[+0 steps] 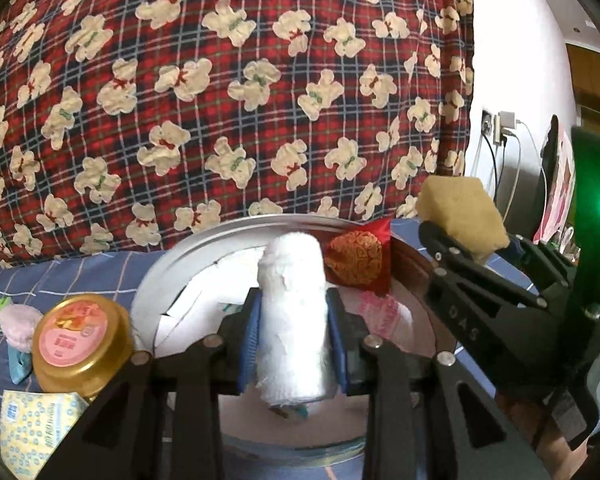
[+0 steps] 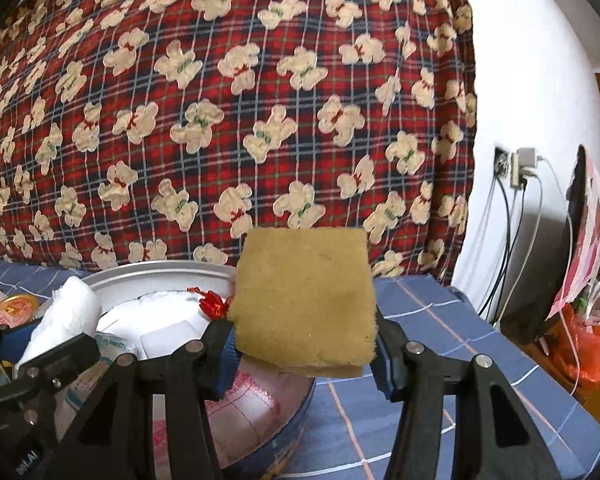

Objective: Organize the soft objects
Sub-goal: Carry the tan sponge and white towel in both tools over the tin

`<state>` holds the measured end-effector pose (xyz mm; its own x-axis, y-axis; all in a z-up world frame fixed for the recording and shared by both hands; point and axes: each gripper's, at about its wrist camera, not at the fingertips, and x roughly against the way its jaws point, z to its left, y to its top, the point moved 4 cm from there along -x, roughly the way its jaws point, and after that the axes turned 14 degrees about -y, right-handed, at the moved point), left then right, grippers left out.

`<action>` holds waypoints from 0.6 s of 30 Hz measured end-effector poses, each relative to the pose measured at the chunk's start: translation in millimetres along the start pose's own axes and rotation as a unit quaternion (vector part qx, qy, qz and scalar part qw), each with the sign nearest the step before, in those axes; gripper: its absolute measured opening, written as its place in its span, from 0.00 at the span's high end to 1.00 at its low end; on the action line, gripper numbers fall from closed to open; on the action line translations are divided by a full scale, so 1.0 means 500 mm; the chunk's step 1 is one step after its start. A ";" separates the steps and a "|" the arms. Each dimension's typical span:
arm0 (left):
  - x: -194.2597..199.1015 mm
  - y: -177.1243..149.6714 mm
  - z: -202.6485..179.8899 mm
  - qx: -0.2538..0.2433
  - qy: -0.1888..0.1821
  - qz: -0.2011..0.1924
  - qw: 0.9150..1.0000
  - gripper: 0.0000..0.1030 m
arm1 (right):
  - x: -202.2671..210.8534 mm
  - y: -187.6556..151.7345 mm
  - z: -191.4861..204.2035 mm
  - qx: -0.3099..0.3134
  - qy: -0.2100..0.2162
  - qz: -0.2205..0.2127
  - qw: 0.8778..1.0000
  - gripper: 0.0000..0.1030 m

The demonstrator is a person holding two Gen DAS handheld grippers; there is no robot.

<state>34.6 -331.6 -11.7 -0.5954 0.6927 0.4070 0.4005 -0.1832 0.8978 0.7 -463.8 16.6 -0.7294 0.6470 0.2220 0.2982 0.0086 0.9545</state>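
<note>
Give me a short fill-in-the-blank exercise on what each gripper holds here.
1. The left gripper is shut on a rolled ____ towel.
2. The right gripper holds a ____-coloured sponge.
3. Both are held above a round metal ____.
4. The gold-lidded jar stands ____ the tin.

Missing words: white; tan; tin; outside

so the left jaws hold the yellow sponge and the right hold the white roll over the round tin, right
Swapped. The left gripper holds the white roll, as the left wrist view shows; the right gripper holds the yellow sponge. Both are over the round tin.
</note>
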 end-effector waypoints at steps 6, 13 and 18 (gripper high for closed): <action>-0.026 -0.005 -0.005 -0.003 0.006 0.012 1.000 0.71 | -0.016 -0.003 0.028 0.021 0.038 0.017 0.999 0.45; -0.051 -0.014 0.011 0.011 0.019 0.040 0.999 0.71 | -0.052 -0.014 0.059 0.044 0.089 0.064 0.993 0.45; -0.052 -0.014 0.022 0.020 0.028 0.046 0.998 0.71 | -0.063 -0.024 0.074 0.052 0.125 0.087 0.987 0.45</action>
<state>55.1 -340.8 -30.5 -0.5924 0.6339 0.4973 0.4827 -0.2150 0.8490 42.9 -456.2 -9.4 -0.7867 0.4380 0.4352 0.4845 0.0010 0.8748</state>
